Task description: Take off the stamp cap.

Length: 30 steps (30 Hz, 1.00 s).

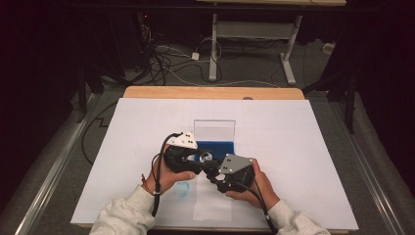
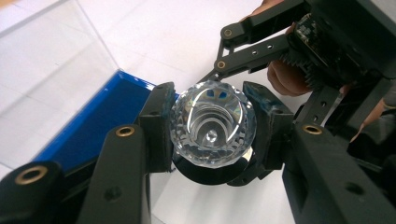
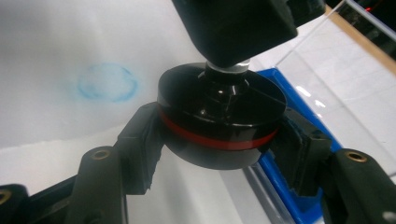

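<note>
A clear faceted crystal piece (image 2: 212, 128) is clamped between the black jaws of my left gripper (image 2: 211, 140), which is shut on it. Just under the crystal sits a black round base (image 3: 219, 126) with a red band, and my right gripper (image 3: 219, 144) is shut on that base from the sides. In the high view both grippers meet at the table's middle, left gripper (image 1: 198, 159) and right gripper (image 1: 214, 172) tip to tip, with the crystal (image 1: 205, 156) glinting between them. Whether crystal and base are joined I cannot tell.
A clear box wall (image 1: 214, 129) stands on a blue base (image 1: 222, 146) right behind the grippers. A faint blue ring mark (image 1: 183, 188) is on the white table sheet (image 1: 293, 147). Beyond the table's far edge, cables lie on the floor near a desk frame (image 1: 213, 54).
</note>
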### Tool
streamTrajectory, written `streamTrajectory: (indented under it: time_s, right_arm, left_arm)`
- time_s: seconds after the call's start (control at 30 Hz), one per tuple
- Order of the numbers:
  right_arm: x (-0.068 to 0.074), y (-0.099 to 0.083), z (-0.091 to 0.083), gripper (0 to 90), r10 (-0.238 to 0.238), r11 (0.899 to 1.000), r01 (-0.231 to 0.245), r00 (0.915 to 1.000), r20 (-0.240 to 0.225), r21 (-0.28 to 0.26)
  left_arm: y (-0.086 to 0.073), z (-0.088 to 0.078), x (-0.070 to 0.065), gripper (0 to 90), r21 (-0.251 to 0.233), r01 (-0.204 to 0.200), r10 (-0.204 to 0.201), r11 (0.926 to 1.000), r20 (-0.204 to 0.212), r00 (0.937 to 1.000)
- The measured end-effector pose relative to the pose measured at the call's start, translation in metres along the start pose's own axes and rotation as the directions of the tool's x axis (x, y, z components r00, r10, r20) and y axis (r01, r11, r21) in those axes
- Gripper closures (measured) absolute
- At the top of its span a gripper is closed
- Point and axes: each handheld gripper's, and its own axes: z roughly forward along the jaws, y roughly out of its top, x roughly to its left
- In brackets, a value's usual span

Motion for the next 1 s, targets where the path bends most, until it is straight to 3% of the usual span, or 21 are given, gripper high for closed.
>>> streamTrajectory:
  time_s: [0.1, 0.3, 0.43, 0.6, 0.73, 1.0]
  right_arm:
    - [-0.0018, -0.0015, 0.0019, 38.9, 0.041, 0.999, -0.041, 0.9985, -0.036, -0.008]
    - [-0.0038, -0.0033, 0.0007, 38.7, 0.078, 0.996, -0.08, 0.9956, -0.052, -0.042]
    - [-0.0046, -0.005, 0.0013, 38.4, 0.088, 0.995, -0.09, 0.9949, -0.05, -0.052]
    - [-0.009, -0.0082, 0.0012, 37.2, 0.136, 0.988, -0.138, 0.9899, -0.042, -0.066]
    - [-0.0063, -0.0073, 0.0019, 37.6, 0.111, 0.992, -0.115, 0.9923, -0.055, -0.06]
    - [-0.0039, -0.0056, -0.0003, 38.9, 0.083, 0.995, -0.085, 0.996, -0.035, -0.061]
  left_arm:
    - [0.0, 0.0006, -0.0021, 55.0, -0.004, -0.011, 0.011, 0.9999, -0.013, 0.9999]
    - [0.0004, -0.0015, -0.0037, 55.0, -0.026, -0.016, 0.015, 0.9995, -0.019, 0.9997]
    - [0.0, -0.0017, -0.0039, 55.0, -0.033, -0.017, 0.016, 0.9993, -0.024, 0.9996]
    - [0.0001, -0.0036, -0.0039, 55.0, -0.056, -0.011, 0.01, 0.9984, -0.016, 0.9998]
    - [-0.0004, -0.001, -0.0039, 54.9, -0.057, -0.008, 0.008, 0.9984, 0.002, 1.0]
    - [-0.0004, -0.0024, -0.0041, 54.9, -0.064, -0.008, 0.009, 0.9979, 0.008, 0.9999]
